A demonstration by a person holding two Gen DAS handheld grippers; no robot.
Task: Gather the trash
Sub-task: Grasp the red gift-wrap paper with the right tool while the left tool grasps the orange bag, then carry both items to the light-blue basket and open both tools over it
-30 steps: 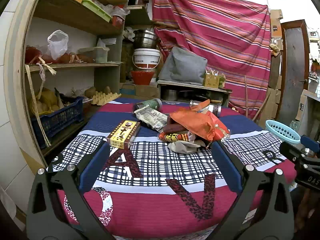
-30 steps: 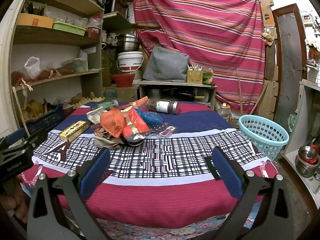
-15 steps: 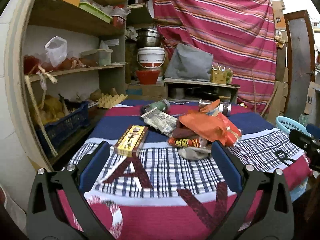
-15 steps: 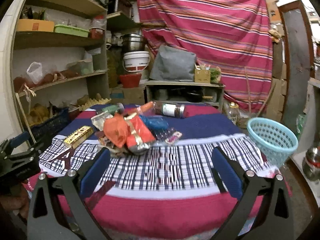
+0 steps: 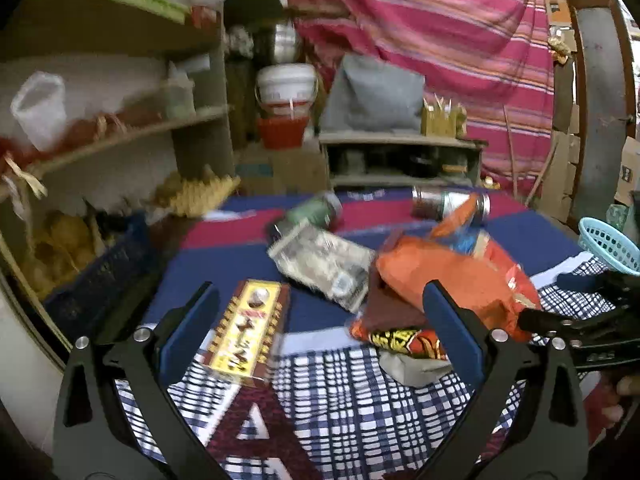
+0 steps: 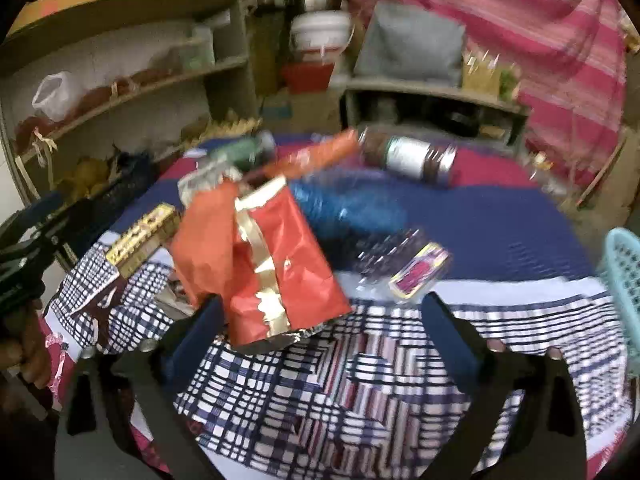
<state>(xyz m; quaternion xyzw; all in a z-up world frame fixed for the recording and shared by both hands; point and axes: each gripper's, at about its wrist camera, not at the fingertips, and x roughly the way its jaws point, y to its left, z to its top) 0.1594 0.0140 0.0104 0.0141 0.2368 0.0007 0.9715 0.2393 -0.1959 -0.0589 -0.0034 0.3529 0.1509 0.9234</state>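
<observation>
A heap of trash lies on the cloth-covered table (image 5: 352, 412): a yellow-brown box (image 5: 246, 330), a crumpled clear wrapper (image 5: 324, 264), an orange-red bag (image 5: 448, 280), a green bottle (image 5: 316, 212) and a brown jar (image 5: 448, 202). My left gripper (image 5: 320, 328) is open, just short of the box and bag. My right gripper (image 6: 320, 334) is open, close before the red bag (image 6: 276, 264), with a blue wrapper (image 6: 344, 210), a small pink packet (image 6: 418, 270) and the jar (image 6: 412, 158) beyond. Both views are blurred.
A light blue basket (image 5: 610, 244) stands off the table's right side and also shows in the right wrist view (image 6: 624, 276). Shelves (image 5: 120, 136) with a dark blue crate (image 5: 100, 276) stand at the left. A striped curtain (image 5: 440, 28) hangs behind.
Both grippers have moved forward toward the trash heap, which now looks much nearer. Both stay open and empty.
</observation>
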